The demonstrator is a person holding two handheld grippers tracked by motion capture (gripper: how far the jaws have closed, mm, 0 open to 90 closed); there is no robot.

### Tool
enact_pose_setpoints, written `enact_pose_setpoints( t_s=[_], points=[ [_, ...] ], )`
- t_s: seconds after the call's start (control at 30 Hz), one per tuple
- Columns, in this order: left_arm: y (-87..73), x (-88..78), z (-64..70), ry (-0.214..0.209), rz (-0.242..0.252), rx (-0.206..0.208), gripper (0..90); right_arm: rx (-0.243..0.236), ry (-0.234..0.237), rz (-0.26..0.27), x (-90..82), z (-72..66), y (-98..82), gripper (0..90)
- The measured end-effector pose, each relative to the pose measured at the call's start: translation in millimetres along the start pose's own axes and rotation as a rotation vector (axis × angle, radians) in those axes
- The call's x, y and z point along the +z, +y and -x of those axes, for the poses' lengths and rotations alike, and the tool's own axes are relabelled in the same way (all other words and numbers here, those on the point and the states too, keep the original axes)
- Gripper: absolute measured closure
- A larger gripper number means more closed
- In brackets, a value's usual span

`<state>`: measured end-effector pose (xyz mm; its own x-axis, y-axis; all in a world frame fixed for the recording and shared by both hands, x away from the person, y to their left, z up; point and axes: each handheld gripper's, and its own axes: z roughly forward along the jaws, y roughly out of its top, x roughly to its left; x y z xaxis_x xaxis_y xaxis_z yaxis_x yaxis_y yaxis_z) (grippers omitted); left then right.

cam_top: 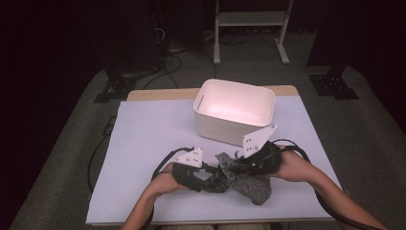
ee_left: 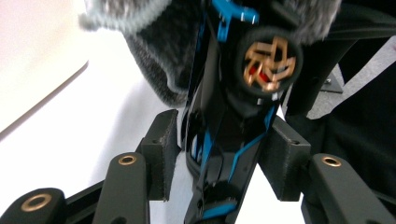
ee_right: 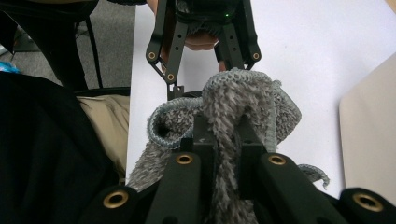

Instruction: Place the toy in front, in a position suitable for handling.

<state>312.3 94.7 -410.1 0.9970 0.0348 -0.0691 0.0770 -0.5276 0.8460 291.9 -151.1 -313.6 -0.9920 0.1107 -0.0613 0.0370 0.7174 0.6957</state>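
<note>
White-topped desk [cam_top: 143, 143] before a dark room, white plastic bin [cam_top: 234, 112] behind: right gripper [ee_right: 227, 122] clamped on grey knitted sock [ee_right: 233, 100], left gripper [ee_left: 219, 154] jaws parted around black-and-blue toy car [ee_left: 224, 140], apparently half bagged; next, probably draw sock fully over car.

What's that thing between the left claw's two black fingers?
A black and blue toy car with a gold wheel lies between the left claw and its fingers, in the left gripper view.

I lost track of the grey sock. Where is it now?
In the high view, the grey sock lies near the table's front edge, pinched by the right gripper.
</note>
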Motion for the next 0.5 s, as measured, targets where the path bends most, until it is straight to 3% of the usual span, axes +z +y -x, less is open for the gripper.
enact_pose_setpoints(
  t_s=[0.3,0.43,0.5],
  points=[
    [-12.9,2.2,0.1,0.021,0.045,-0.012,48.3,0.004,-0.012,-0.003,-3.2,-2.1,-5.5,82.1],
    [-14.5,8.5,-0.3,0.009,0.049,-0.027,46.6,0.011,-0.016,-0.001,-4.5,-2.2,-8.5,82.1],
    [-14.6,10.9,-0.4,-0.009,0.036,-0.037,51.1,0.014,-0.018,0.003,-4.9,-2.0,-10.2,82.1]
  ],
)
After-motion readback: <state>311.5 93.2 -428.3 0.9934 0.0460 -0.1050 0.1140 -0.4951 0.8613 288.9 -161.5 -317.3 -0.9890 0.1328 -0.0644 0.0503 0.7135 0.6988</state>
